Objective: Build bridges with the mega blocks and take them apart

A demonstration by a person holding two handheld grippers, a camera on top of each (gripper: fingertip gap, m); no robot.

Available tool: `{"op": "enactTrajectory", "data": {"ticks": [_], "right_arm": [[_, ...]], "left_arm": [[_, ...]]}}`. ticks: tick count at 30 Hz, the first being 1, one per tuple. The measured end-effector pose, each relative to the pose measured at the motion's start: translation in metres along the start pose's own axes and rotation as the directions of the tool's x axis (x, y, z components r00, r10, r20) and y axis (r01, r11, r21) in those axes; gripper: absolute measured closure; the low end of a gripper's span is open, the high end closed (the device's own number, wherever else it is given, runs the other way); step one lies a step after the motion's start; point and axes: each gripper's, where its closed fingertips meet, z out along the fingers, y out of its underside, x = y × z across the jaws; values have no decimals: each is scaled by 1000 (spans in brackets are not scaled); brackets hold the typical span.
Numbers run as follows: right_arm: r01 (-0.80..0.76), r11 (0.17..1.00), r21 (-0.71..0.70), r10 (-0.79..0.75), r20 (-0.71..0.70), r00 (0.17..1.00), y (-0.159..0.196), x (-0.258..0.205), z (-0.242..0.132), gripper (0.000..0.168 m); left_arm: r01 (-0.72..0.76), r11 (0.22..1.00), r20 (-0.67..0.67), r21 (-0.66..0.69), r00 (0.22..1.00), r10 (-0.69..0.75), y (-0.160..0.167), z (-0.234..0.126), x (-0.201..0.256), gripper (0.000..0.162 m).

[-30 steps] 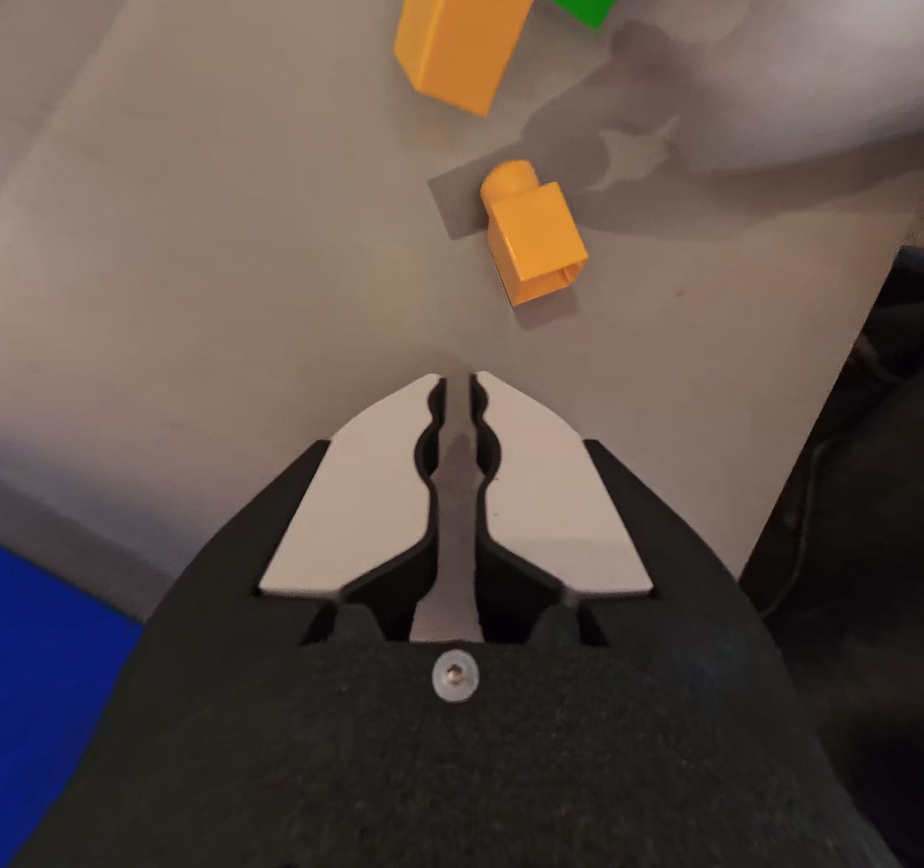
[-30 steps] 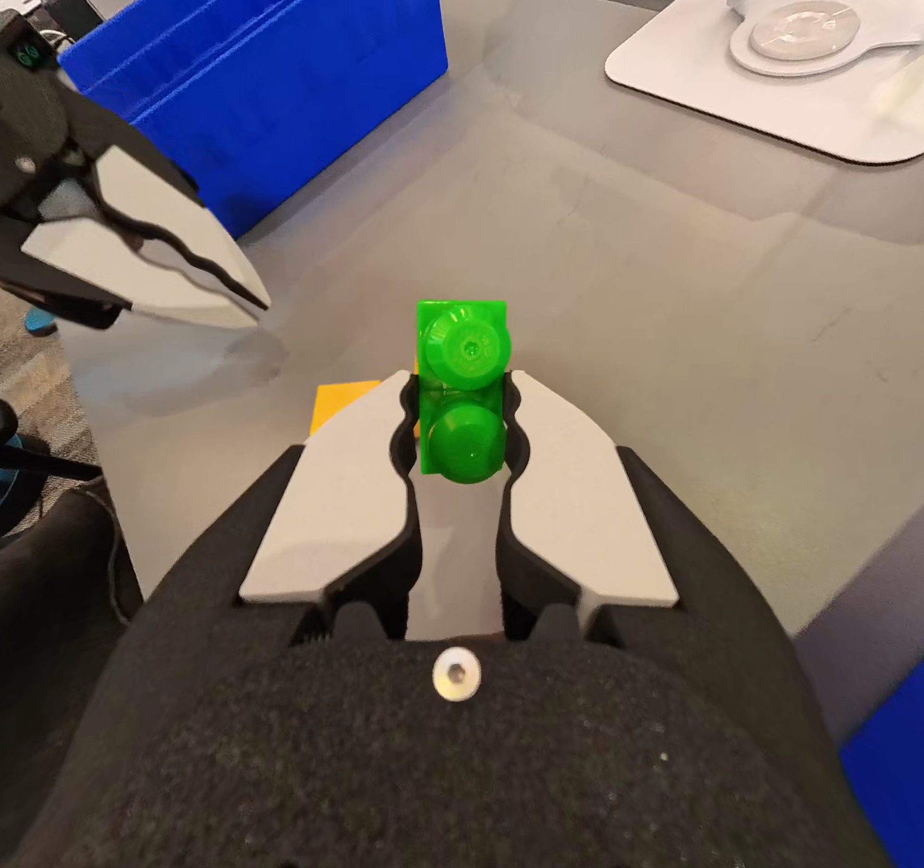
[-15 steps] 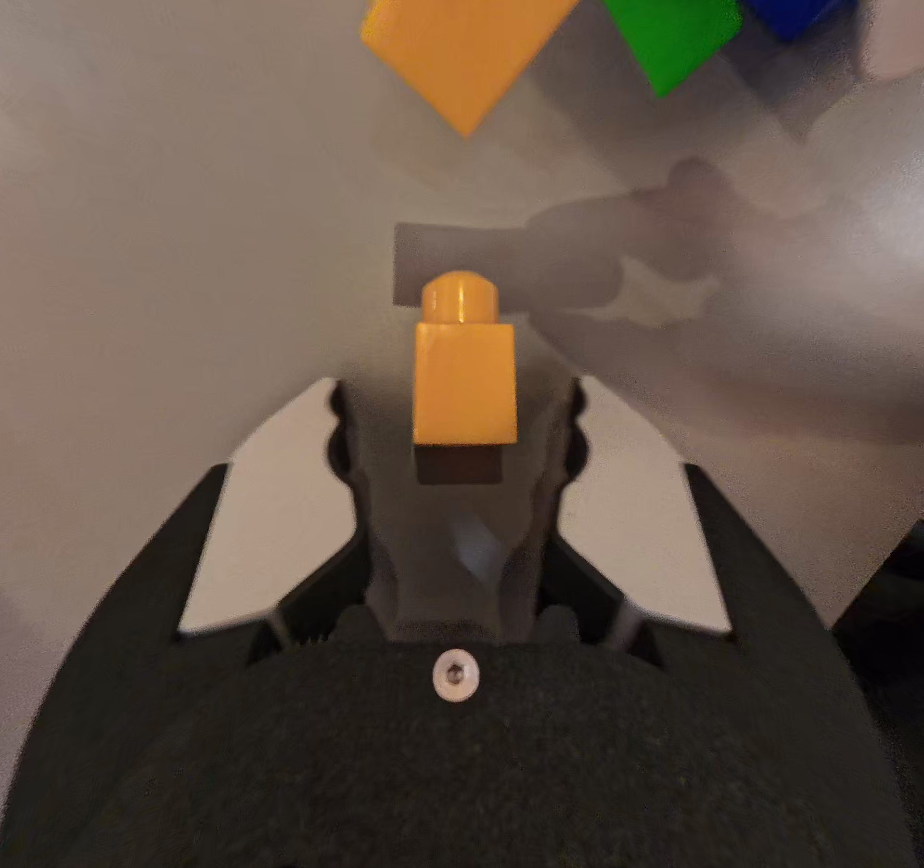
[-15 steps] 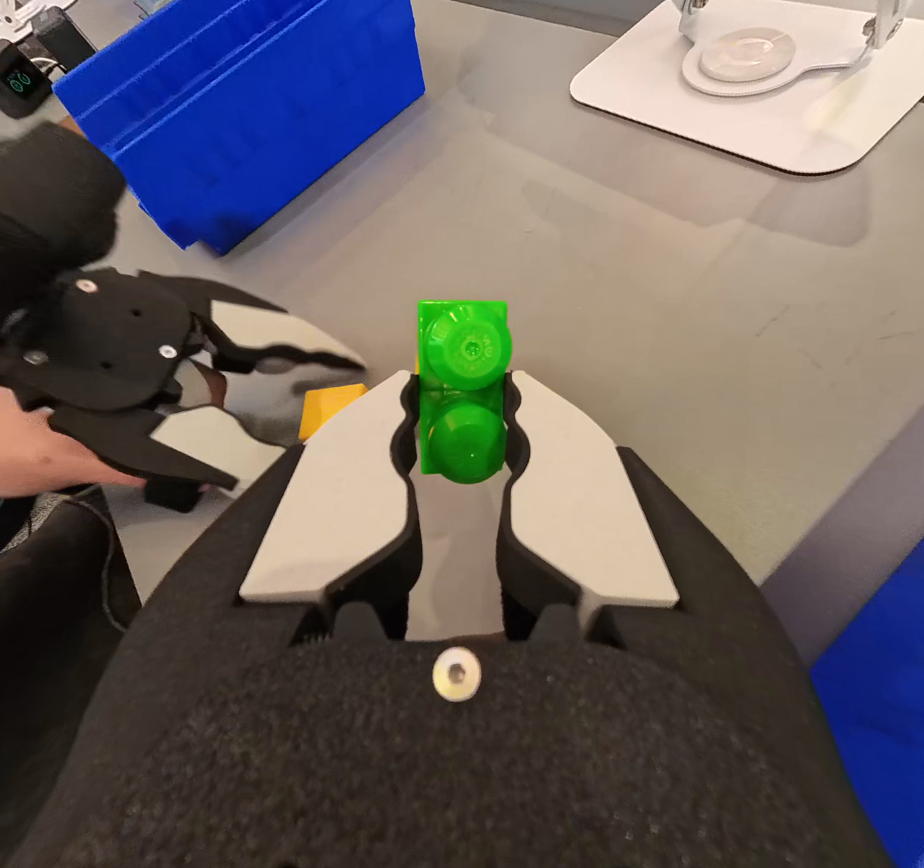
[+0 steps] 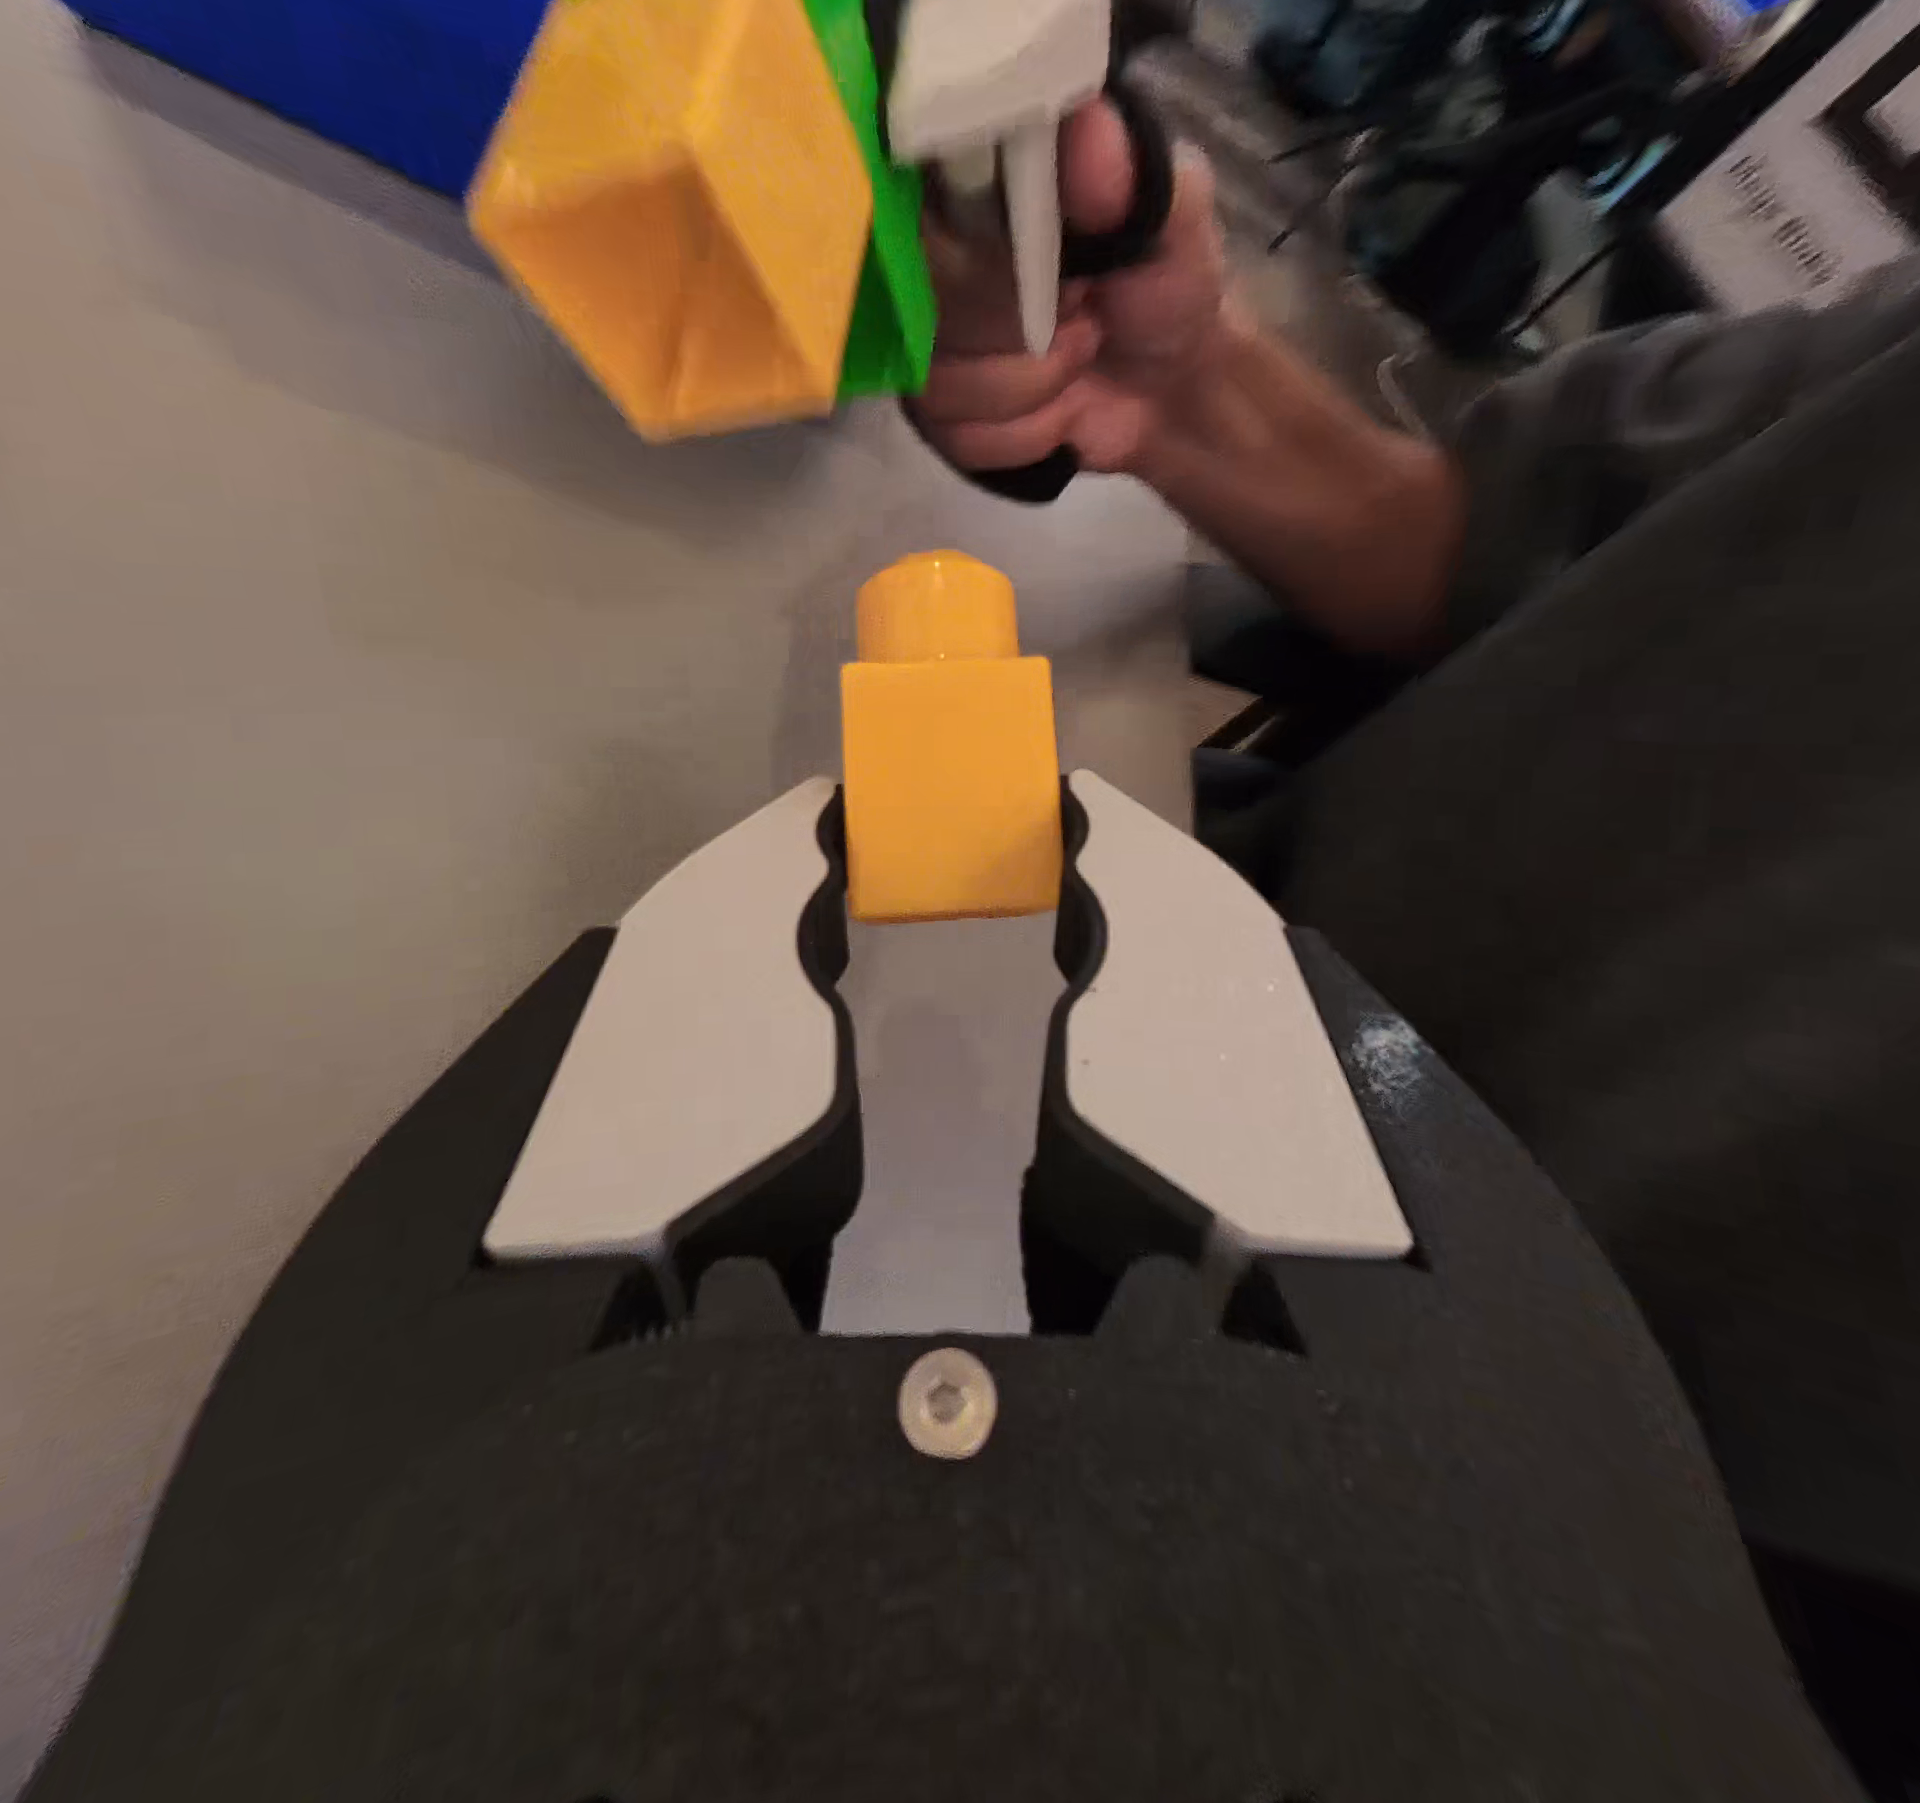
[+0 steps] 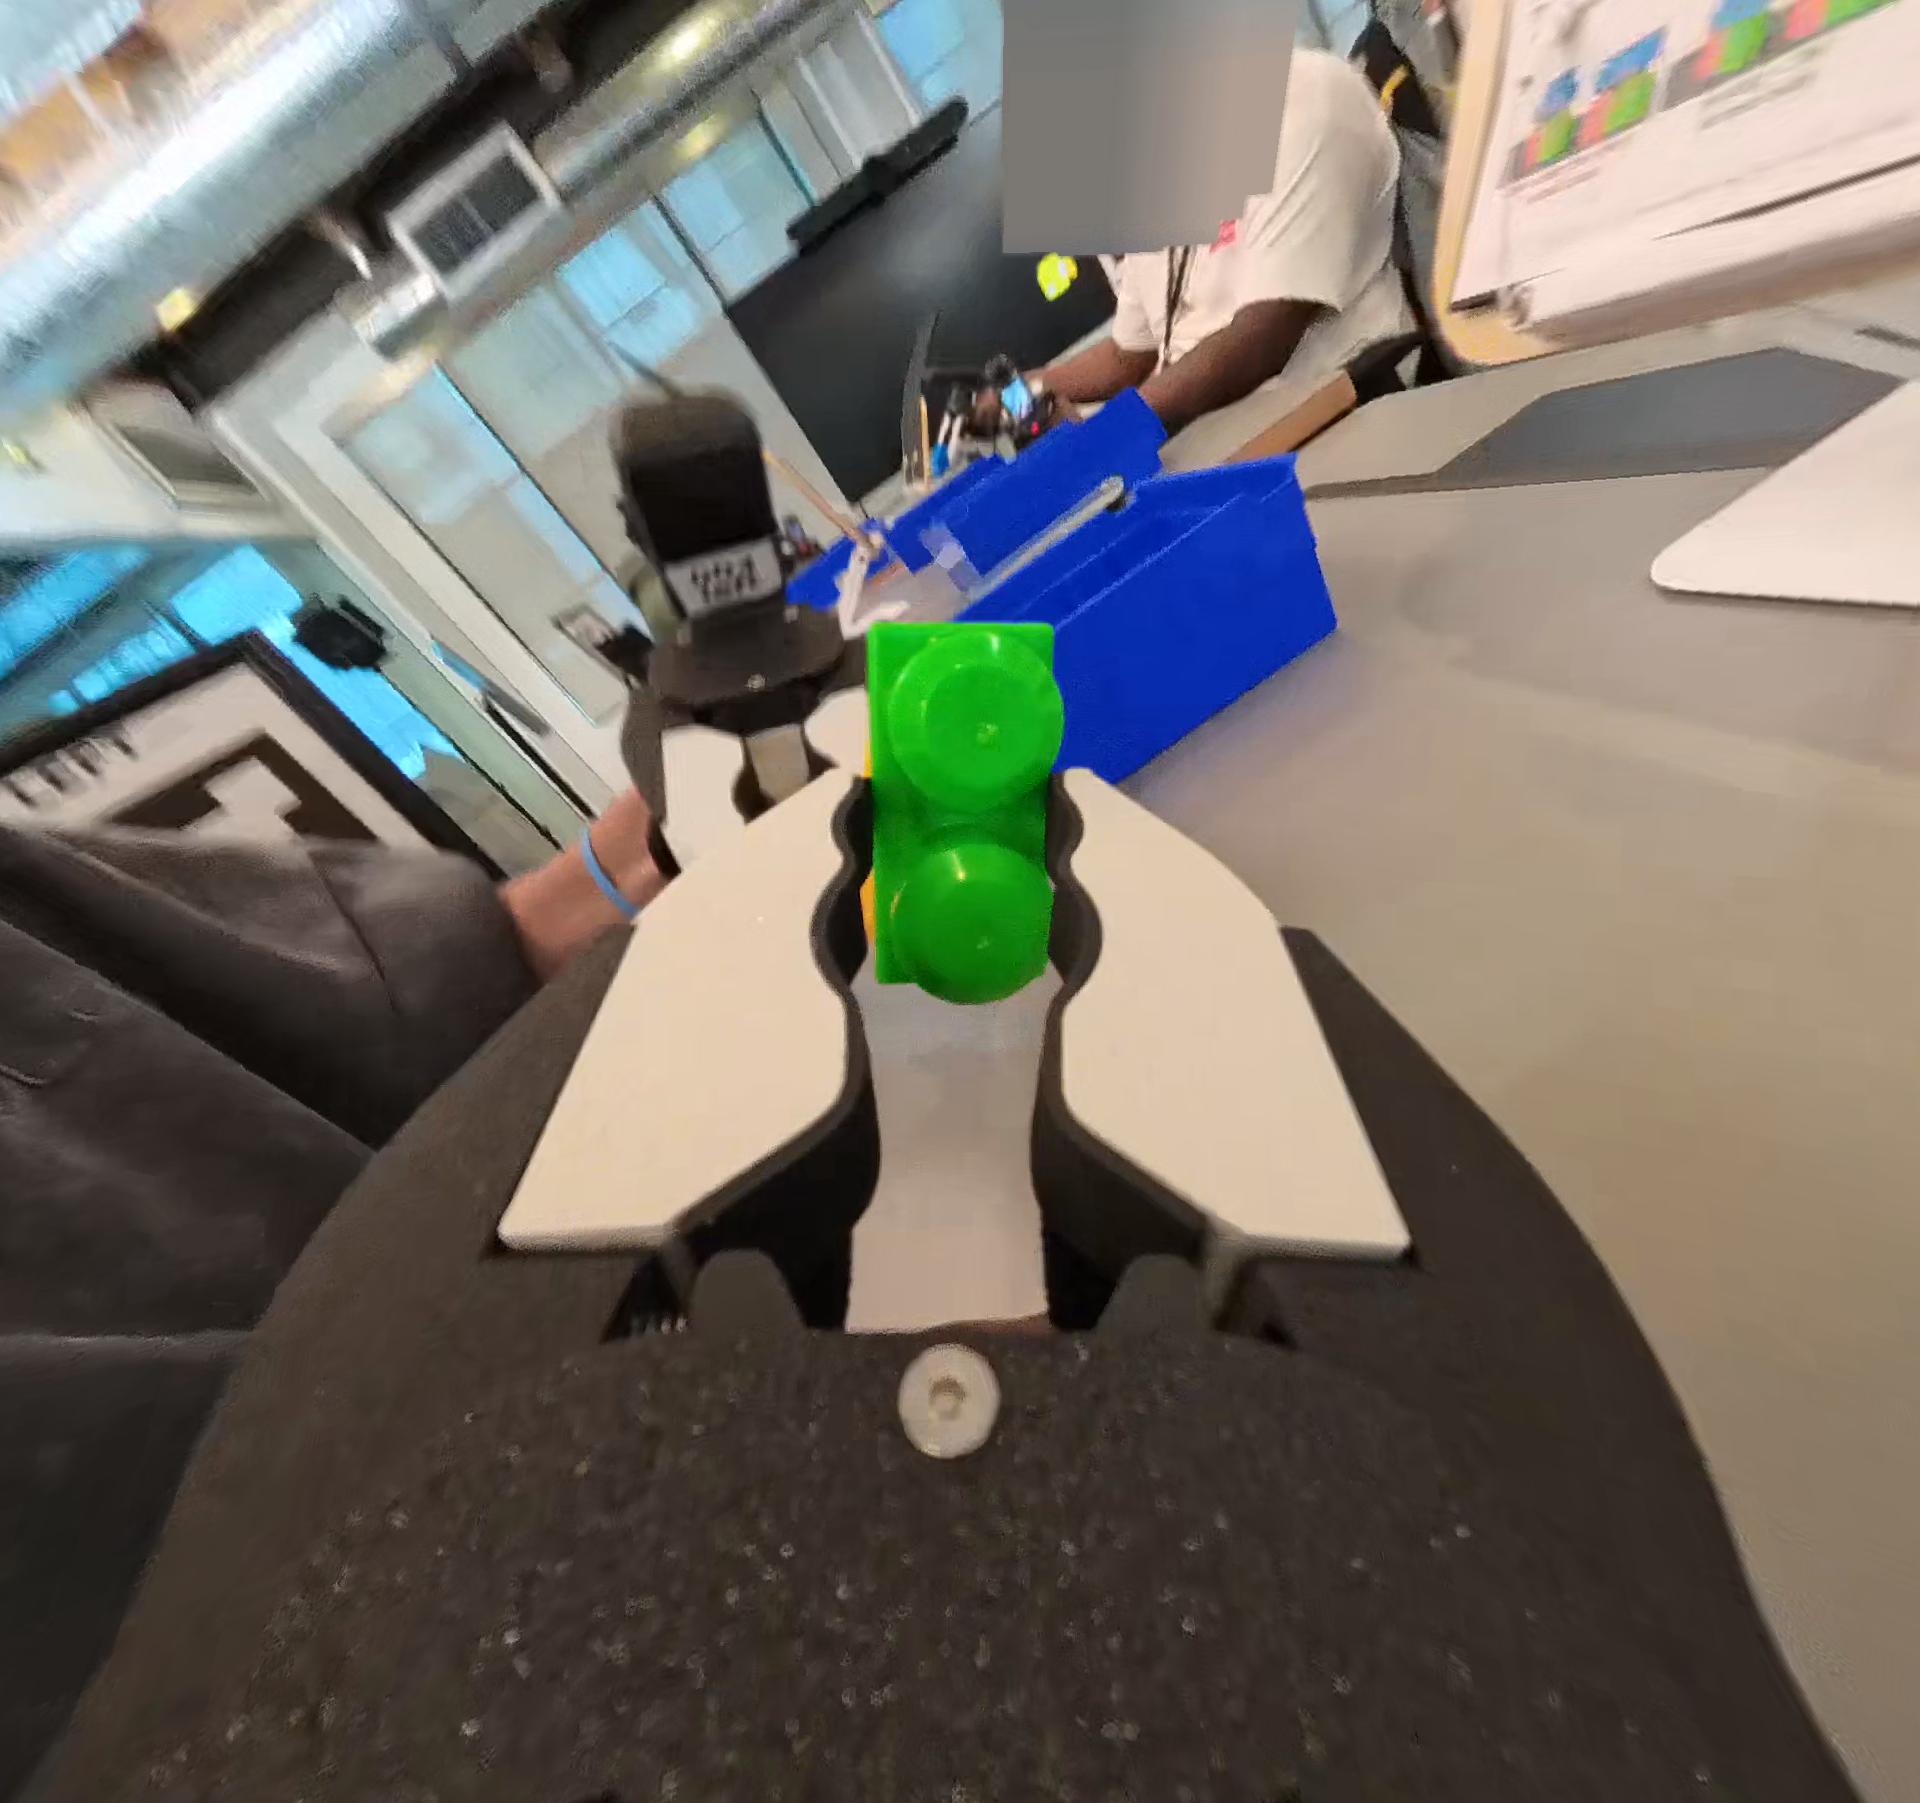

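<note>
Mega blocks, three counted, none resting on the grey table [image 5: 260, 714].

Item 1: my left gripper [image 5: 951, 797], jaws clamped on the small orange block [image 5: 948, 787]. One stud, pointing to 12 o'clock, away from the camera. Block sits at the fingertips, lifted clear of the table.

Item 2: large orange block [image 5: 675, 226], at 11 o'clock in the left wrist view, hollow underside turned toward me, blurred. It is joined to the green block [image 5: 883, 195] on its right side.

Item 3: my right gripper [image 6: 961, 818], jaws closed on the green block [image 6: 961, 797]. Two studs face the camera, one above the other. A sliver of orange shows at its left edge. In the left wrist view this gripper [image 5: 987, 91] appears at 1 o'clock with a hand [image 5: 1091, 351] around its handle.

Item 4: blue bin [image 6: 1174, 600], at 1 o'clock in the right wrist view, on the table behind the green block.

Item 5: white base plate [image 6: 1808, 527], at 2 o'clock, on the table's far right.

Item 6: a seated person [image 6: 1278, 236] in a white shirt, at 12 o'clock, well beyond the bin.
</note>
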Motion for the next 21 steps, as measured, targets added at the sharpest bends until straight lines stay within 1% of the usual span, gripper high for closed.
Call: {"op": "enactTrajectory", "data": {"ticks": [2, 4, 7, 11, 17, 19, 21], "right_arm": [[44, 998, -50, -44, 6, 999, 6, -5, 13, 137], [30, 998, -62, -26, 64, 998, 6, -16, 23, 137], [63, 994, -94, -59, 44, 997, 9, -18, 31, 137], [71, 992, -103, -66, 54, 996, 9, -20, 33, 137], [65, 995, -82, -58, 82, 995, 13, -25, 39, 137], [45, 995, -93, -37, 84, 996, 15, -23, 39, 137], [39, 991, -130, -26, 97, 995, 23, -23, 39, 137]], "left_arm": [[19, 1000, -73, 5, 997, -19, -8, -1, 2, 126], [19, 1000, -51, -21, 998, -20, -9, 0, -7, 126], [6, 999, -64, -34, 998, -8, -12, 2, -7, 126], [3, 1000, -57, 0, 998, -3, -19, -2, -7, 126], [91, 993, -134, 71, 988, -81, -26, -2, -5, 126], [109, 990, -147, 87, 985, -95, -27, -3, -6, 126], [105, 992, -154, 71, 984, -93, -23, -3, -7, 126]]}}
